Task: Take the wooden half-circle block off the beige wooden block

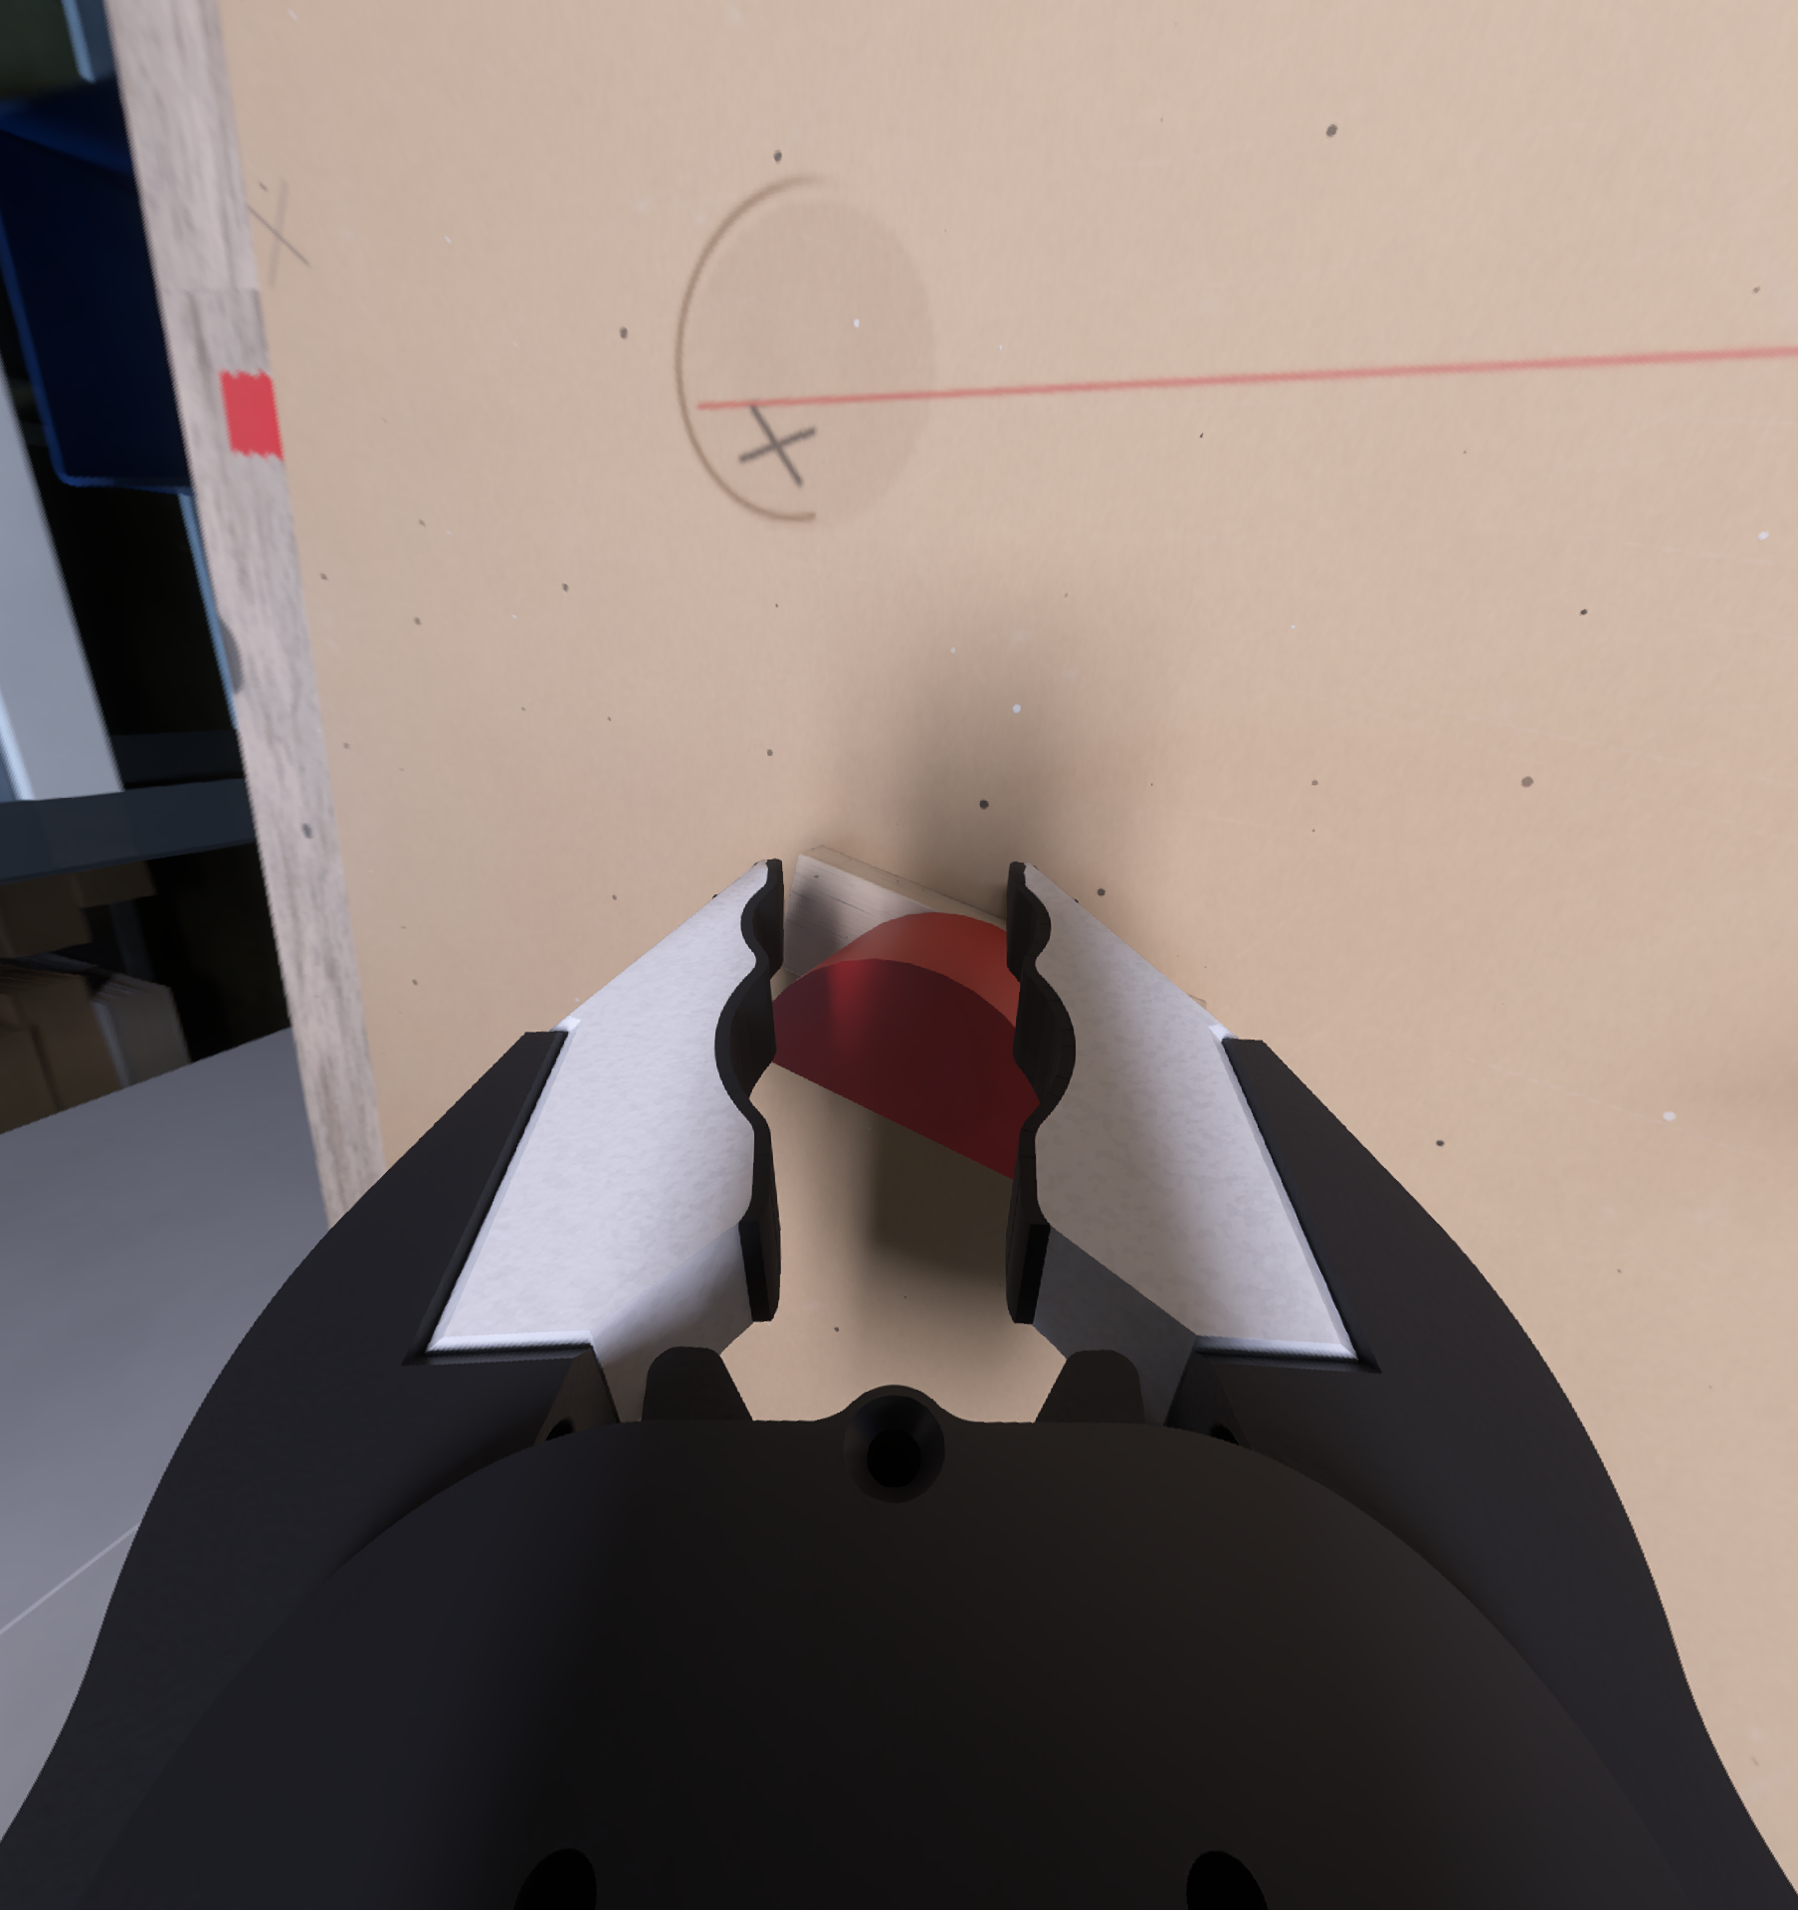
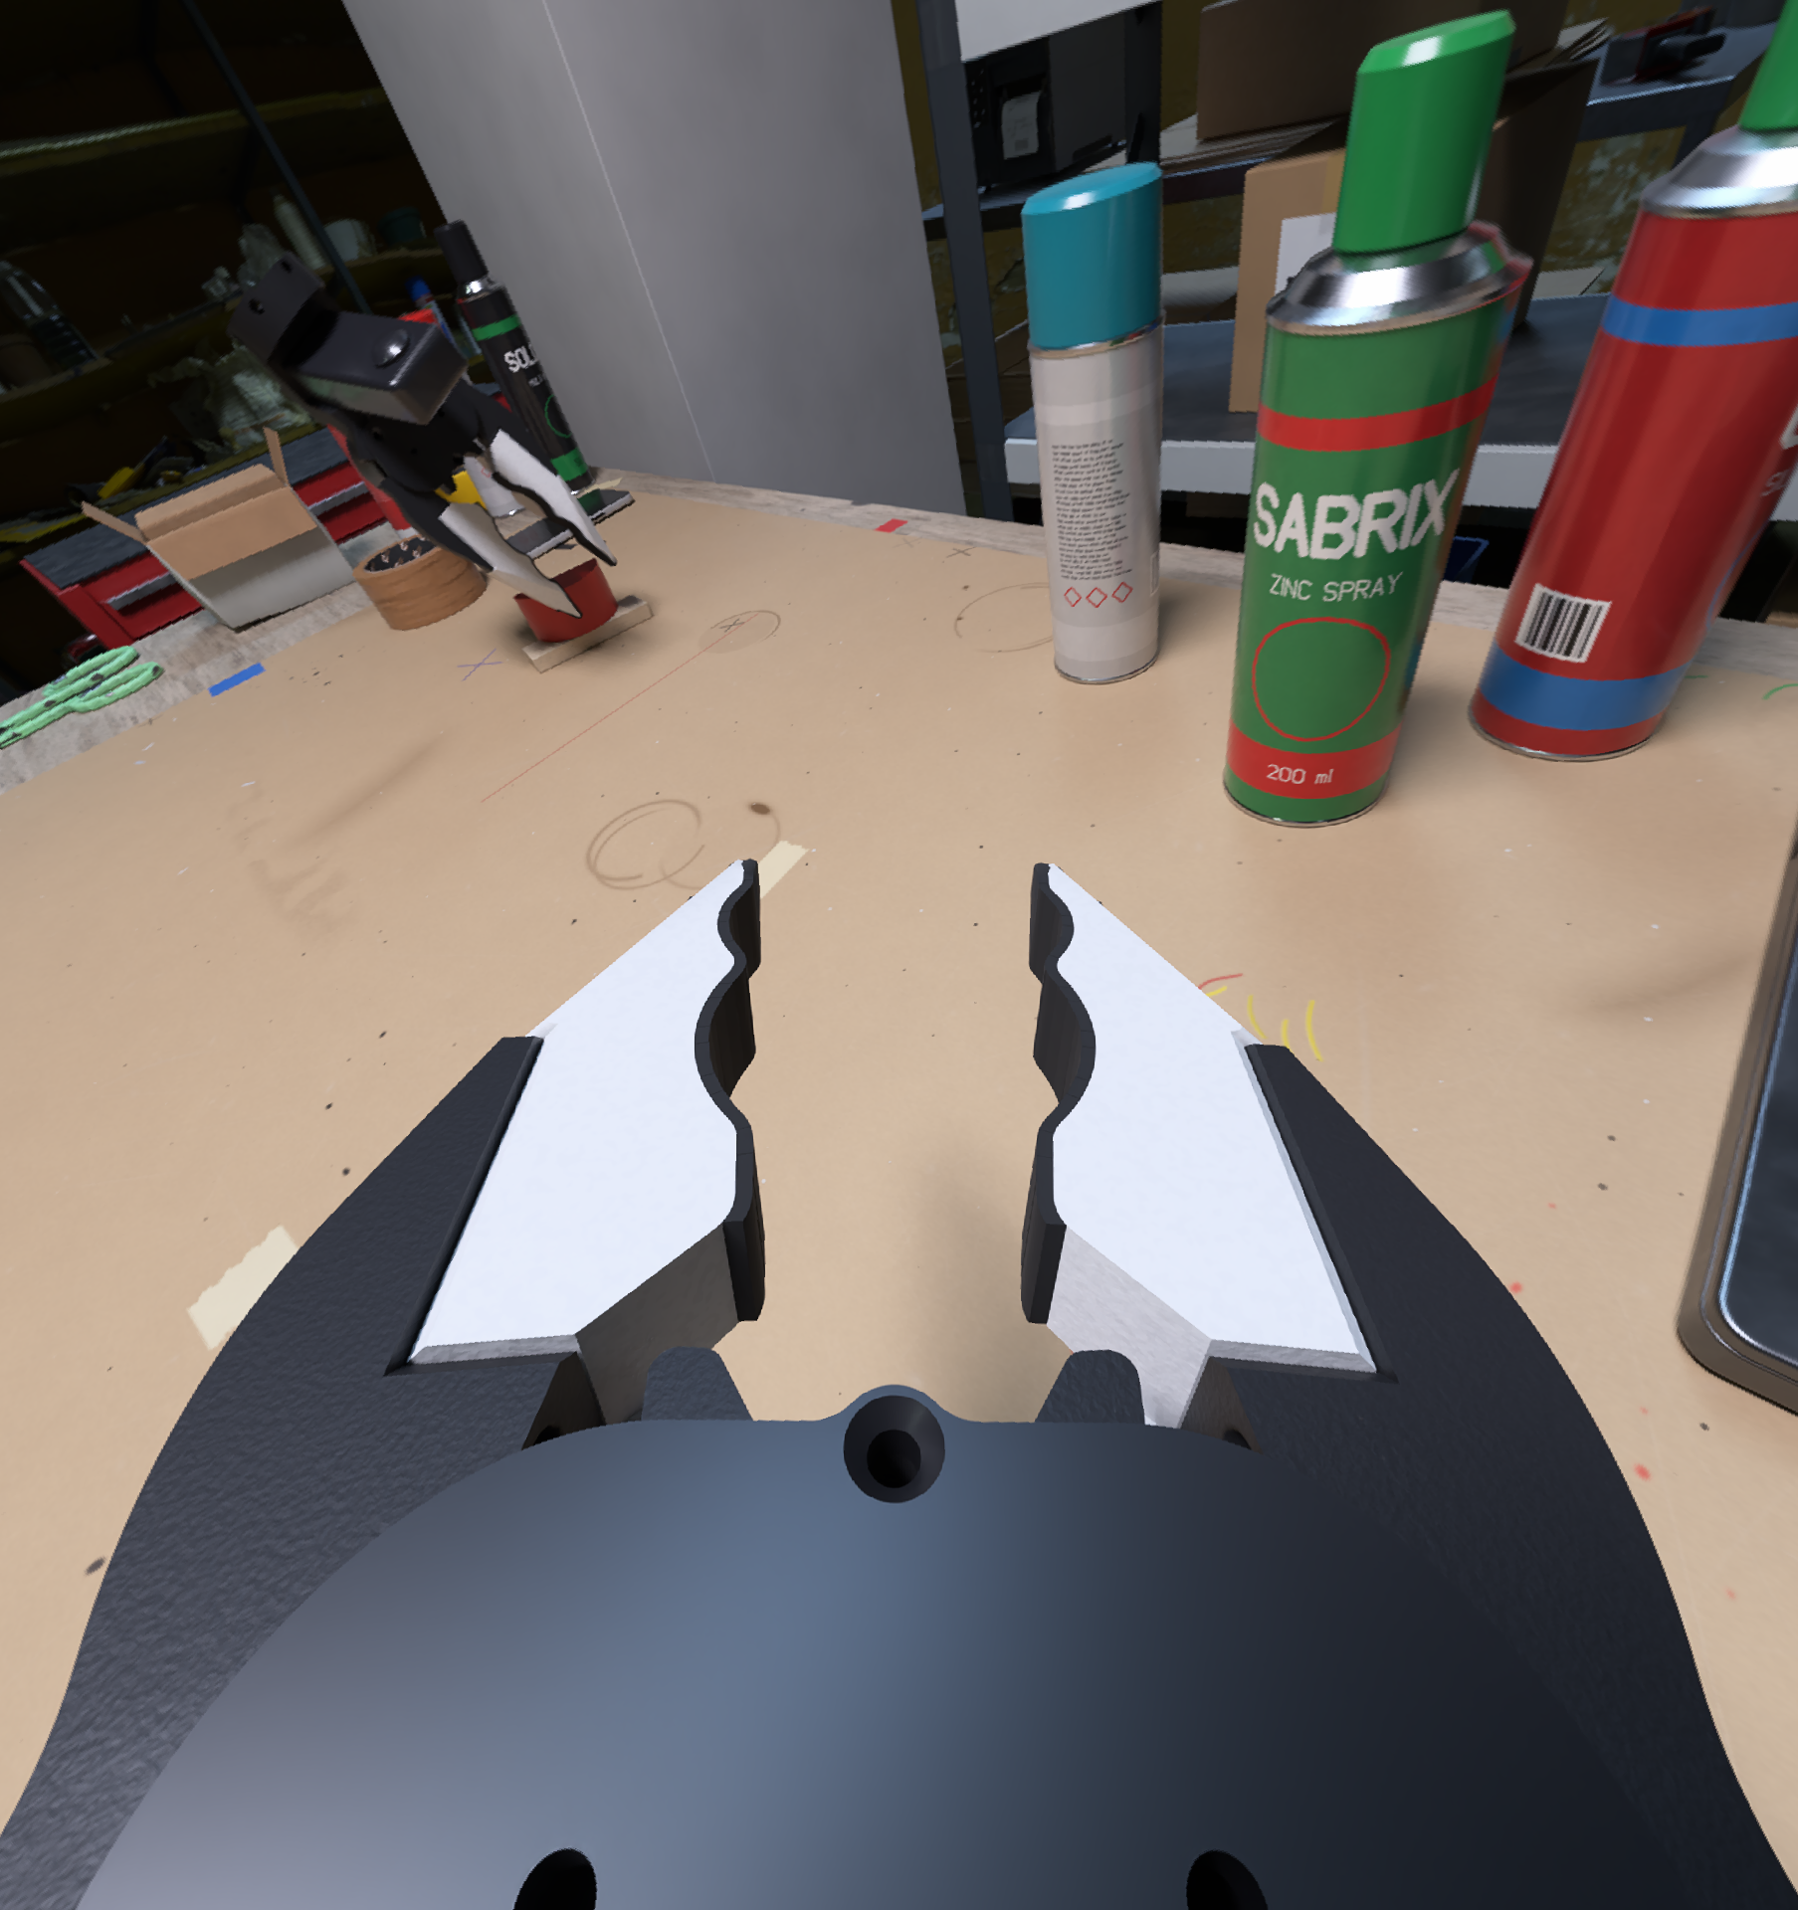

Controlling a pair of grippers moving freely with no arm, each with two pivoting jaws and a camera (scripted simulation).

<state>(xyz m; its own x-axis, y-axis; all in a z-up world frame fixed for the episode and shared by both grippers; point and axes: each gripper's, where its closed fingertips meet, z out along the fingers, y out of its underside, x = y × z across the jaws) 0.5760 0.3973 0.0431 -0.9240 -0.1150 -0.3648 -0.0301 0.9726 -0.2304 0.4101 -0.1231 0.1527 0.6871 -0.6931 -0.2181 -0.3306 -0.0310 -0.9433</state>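
Note:
The red half-circle block [image 1: 905, 1044] sits between my left gripper's [image 1: 894, 879] two fingers, with its curved top facing up. The fingers press on both of its sides. Only an edge of the beige wooden block [image 1: 874, 889] shows, beyond the red block. The right wrist view shows the same scene far off at the back left. There the left gripper [image 2: 584, 584] points down onto the red block [image 2: 569, 610], which rests on the flat beige block [image 2: 615, 628]. My right gripper [image 2: 894, 879] is open and empty, low over the tan table [image 2: 874, 724].
Three spray cans stand at the right: a white one with a teal cap [image 2: 1101, 465], a green one [image 2: 1360, 517] and a red one [image 2: 1680, 465]. A dark metal tray [image 2: 1783, 1137] lies at the far right. A tape roll [image 2: 419, 584], a cardboard box [image 2: 222, 537] and green scissors [image 2: 78, 687] are near the left gripper.

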